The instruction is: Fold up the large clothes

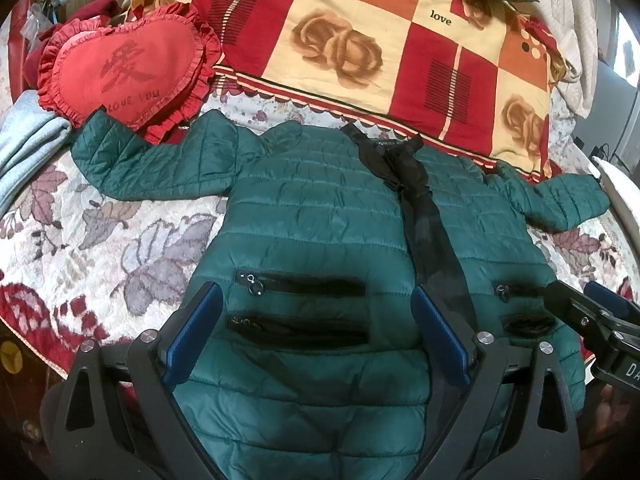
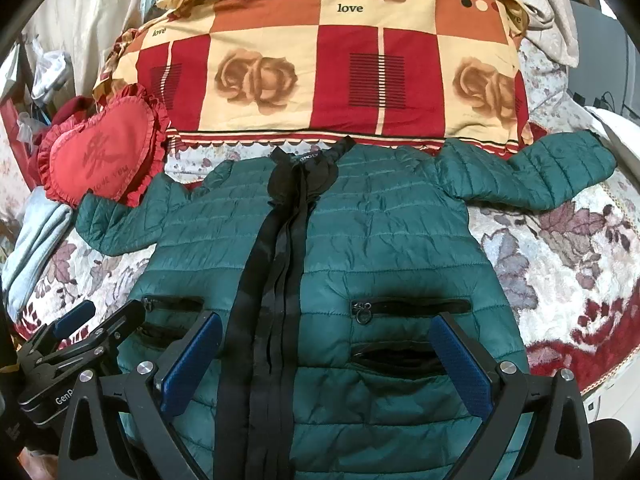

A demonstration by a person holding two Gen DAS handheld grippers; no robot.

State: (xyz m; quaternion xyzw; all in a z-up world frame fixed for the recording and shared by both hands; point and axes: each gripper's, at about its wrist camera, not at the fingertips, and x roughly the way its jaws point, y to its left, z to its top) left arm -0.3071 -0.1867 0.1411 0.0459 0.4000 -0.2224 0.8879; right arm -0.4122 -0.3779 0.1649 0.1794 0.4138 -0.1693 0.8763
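Green jacket [image 1: 312,216] lies flat on bed [image 1: 120,232], front up, collar away, long axis straight ahead. Left hand-held gripper [image 1: 316,300] and right hand-held gripper [image 2: 326,332], both wide w/ nothing held, hover over hem, each equally near its own side.

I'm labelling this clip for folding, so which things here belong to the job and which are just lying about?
For the job:
jacket, spread flat
left gripper, open
right gripper, open

Lying about:
heart pillow
checked quilt
blue cloth
floral bedspread, under the jacket
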